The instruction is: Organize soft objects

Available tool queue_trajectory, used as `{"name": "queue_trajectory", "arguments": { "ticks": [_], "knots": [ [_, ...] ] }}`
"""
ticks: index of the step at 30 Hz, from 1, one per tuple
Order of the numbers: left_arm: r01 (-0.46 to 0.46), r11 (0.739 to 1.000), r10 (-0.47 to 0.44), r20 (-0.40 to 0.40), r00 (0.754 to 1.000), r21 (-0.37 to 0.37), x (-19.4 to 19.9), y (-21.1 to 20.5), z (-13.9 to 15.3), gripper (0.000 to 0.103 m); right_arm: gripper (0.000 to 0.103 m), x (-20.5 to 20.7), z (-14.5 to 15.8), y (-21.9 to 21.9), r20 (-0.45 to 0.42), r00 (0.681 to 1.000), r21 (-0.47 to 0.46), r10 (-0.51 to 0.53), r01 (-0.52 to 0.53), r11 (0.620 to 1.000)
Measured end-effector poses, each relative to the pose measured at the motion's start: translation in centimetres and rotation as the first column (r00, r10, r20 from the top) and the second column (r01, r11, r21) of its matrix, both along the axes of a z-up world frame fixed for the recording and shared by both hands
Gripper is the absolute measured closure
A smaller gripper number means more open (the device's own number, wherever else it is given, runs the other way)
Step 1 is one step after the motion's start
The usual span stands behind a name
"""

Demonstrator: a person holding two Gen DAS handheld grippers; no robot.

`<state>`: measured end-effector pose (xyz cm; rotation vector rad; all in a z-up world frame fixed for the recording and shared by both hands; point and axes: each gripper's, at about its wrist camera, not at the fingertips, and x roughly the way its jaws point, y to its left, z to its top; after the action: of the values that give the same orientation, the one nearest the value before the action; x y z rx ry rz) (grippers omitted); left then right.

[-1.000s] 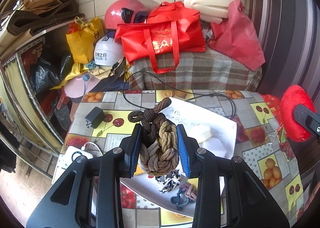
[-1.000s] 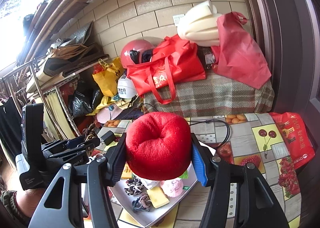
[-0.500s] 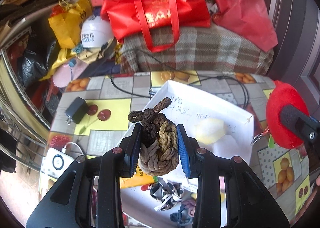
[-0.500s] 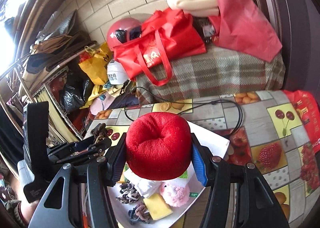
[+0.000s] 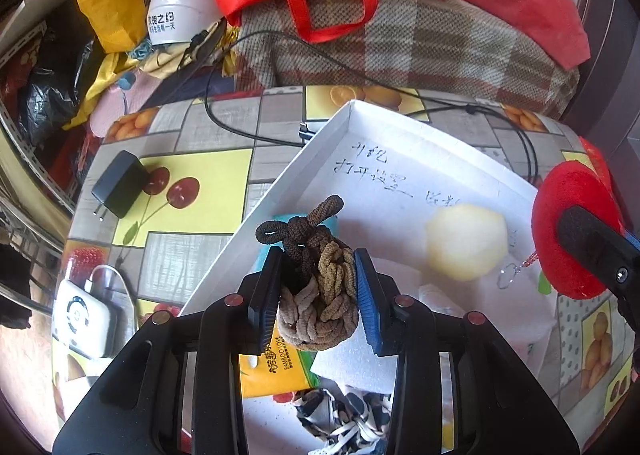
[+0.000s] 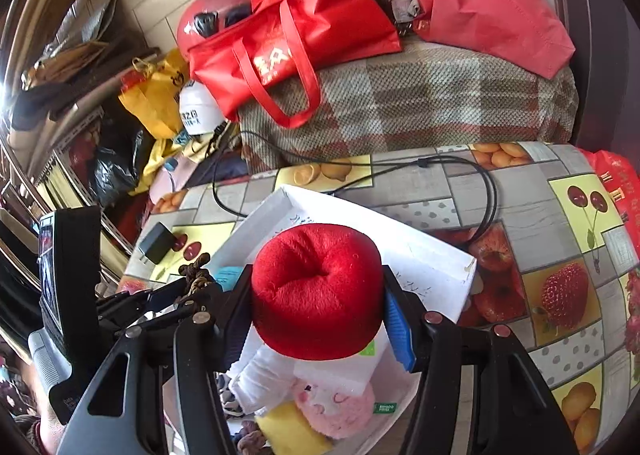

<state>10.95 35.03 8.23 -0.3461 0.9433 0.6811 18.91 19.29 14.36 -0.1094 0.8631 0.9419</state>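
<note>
The left gripper [image 5: 316, 295] is held above the near part of the white tray [image 5: 404, 159], and its two blue-padded jaws are pressed on a bundle of brown hair ties [image 5: 320, 295]. The right gripper [image 6: 318, 307] is also over the white tray, at its right side, with its jaws squeezing a red plush apple [image 6: 318, 291] between them. The two grippers are near each other, not touching.

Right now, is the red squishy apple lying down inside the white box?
No, the red plush apple is squeezed between the right gripper's fingers, held above the white box.
</note>
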Motion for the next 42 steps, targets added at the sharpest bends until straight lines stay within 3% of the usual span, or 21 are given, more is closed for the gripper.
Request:
{"name": "queue_trajectory", "arguments": {
  "ticks": [3,6,8,11,13,15,31,42],
  "knots": [
    [-0.007,1.0,0.007,-0.01,1.0,0.001,0.2,0.1,-0.7,0.067,0.044,0.4,-0.8,0.4,-0.012,1.0,-0.015,-0.008,0.008,1.0],
    [-0.012,1.0,0.012,-0.007,1.0,0.009,0.3,0.2,-1.1,0.056,0.041,0.5,-1.5,0.7,-0.015,1.0,-0.025,-0.006,0.005,1.0],
    [-0.011,1.0,0.011,0.0,1.0,0.007,0.3,0.2,-1.1,0.026,0.039,0.5,-1.8,0.8,-0.015,1.0,-0.03,-0.008,0.007,1.0],
    [-0.012,0.999,0.011,0.01,1.0,0.032,0.2,0.0,-1.1,0.0,0.027,0.6,-2.1,0.8,-0.037,0.999,-0.018,0.001,-0.001,1.0],
    [-0.014,0.999,0.013,0.009,1.0,0.044,0.1,-0.1,-1.0,0.0,0.008,0.3,-2.1,0.9,-0.032,0.999,-0.013,0.016,-0.016,1.0],
    [-0.016,0.998,0.015,0.014,1.0,0.052,0.0,-0.2,-0.8,0.0,0.0,-0.3,-1.8,0.8,-0.005,1.0,-0.012,0.026,-0.026,1.0],
    [-0.068,0.997,0.065,0.071,0.995,0.036,-4.2,-3.2,2.7,0.0,0.0,-2.9,1.4,-2.5,0.037,0.999,0.029,-0.01,0.009,1.0],
    [-0.095,0.99,0.082,0.123,0.989,0.102,-9.8,-8.2,8.8,0.0,0.0,-6.2,5.3,-6.7,0.105,0.994,0.085,-0.03,0.021,0.996]
  ]
}}
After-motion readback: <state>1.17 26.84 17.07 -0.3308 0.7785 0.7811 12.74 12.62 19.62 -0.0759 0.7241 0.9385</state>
